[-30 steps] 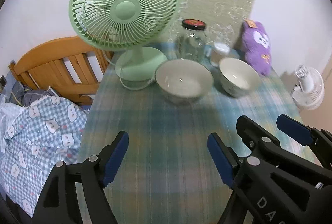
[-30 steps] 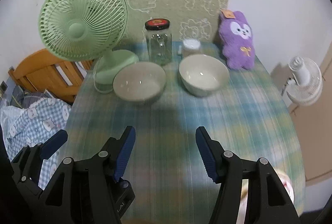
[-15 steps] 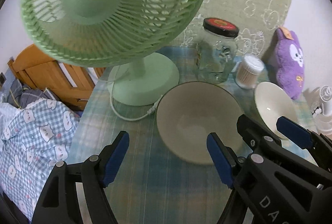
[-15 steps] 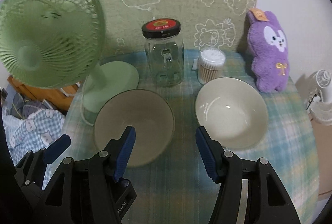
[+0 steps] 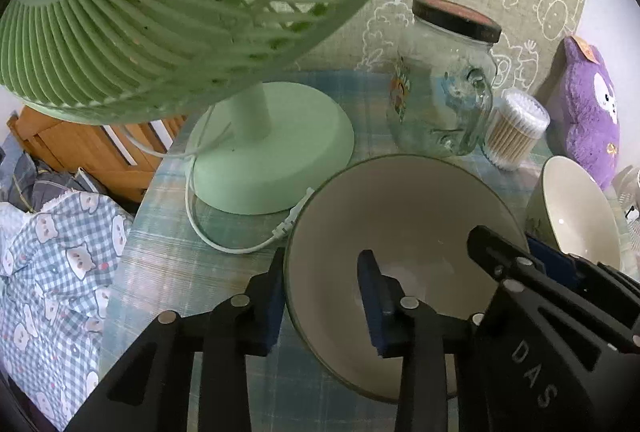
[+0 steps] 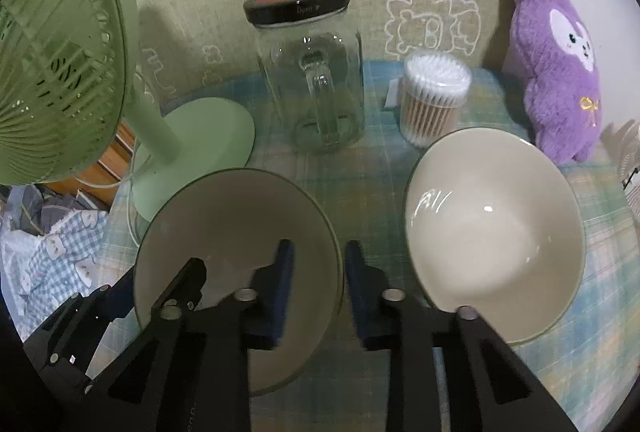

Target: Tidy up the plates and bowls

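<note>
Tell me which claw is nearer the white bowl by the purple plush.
Right. The right claw straddles the grey bowl's right rim, just beside the white bowl. The left claw straddles that grey bowl's far left rim.

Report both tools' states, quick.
Left tool: astride the grey bowl rim, one finger inside; grip cannot be told.
Right tool: astride the same bowl's opposite rim; grip cannot be told.

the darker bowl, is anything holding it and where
Both tongs straddle the darker bowl rim: left tongs on its left side, right tongs on its right. Firm clamping cannot be told.
</note>
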`<action>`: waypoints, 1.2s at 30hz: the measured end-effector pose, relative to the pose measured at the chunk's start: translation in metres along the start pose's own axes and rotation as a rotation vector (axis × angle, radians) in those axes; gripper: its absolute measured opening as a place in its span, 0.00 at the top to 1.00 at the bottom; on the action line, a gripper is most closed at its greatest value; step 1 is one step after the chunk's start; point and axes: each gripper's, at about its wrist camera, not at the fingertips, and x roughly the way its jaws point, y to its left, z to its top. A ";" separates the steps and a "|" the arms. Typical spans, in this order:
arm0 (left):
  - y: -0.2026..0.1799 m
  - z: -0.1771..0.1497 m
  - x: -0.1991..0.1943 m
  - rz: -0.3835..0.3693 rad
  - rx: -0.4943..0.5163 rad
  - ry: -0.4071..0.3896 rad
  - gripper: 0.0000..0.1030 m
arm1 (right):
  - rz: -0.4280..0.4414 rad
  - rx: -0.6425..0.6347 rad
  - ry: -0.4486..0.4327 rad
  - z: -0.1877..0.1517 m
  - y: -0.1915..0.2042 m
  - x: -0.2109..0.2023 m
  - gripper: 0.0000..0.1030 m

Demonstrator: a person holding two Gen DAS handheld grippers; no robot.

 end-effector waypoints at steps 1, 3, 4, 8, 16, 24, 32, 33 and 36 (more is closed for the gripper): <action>0.000 0.000 -0.001 0.011 0.002 -0.006 0.74 | -0.020 -0.008 -0.005 0.000 0.001 0.000 0.82; 0.000 0.000 -0.002 0.023 0.004 -0.008 0.77 | -0.031 -0.012 -0.001 0.000 0.002 0.000 0.83; 0.001 0.000 -0.002 0.024 0.000 -0.005 0.79 | -0.036 -0.010 0.002 0.000 0.002 0.000 0.84; 0.004 -0.003 -0.011 0.023 -0.023 0.000 0.81 | -0.024 -0.025 -0.001 -0.004 0.003 -0.012 0.84; -0.002 -0.019 -0.055 0.060 -0.016 -0.024 0.81 | -0.004 -0.052 -0.018 -0.021 0.003 -0.057 0.84; 0.001 -0.051 -0.118 0.045 -0.049 -0.030 0.81 | 0.002 -0.052 -0.038 -0.060 0.005 -0.126 0.84; 0.009 -0.094 -0.178 0.006 -0.042 -0.058 0.81 | -0.035 -0.046 -0.077 -0.116 0.012 -0.198 0.84; 0.010 -0.101 -0.186 -0.001 -0.039 -0.062 0.81 | -0.041 -0.044 -0.082 -0.123 0.013 -0.205 0.84; 0.011 -0.116 -0.202 -0.003 -0.025 -0.070 0.81 | -0.050 -0.035 -0.091 -0.146 0.015 -0.226 0.84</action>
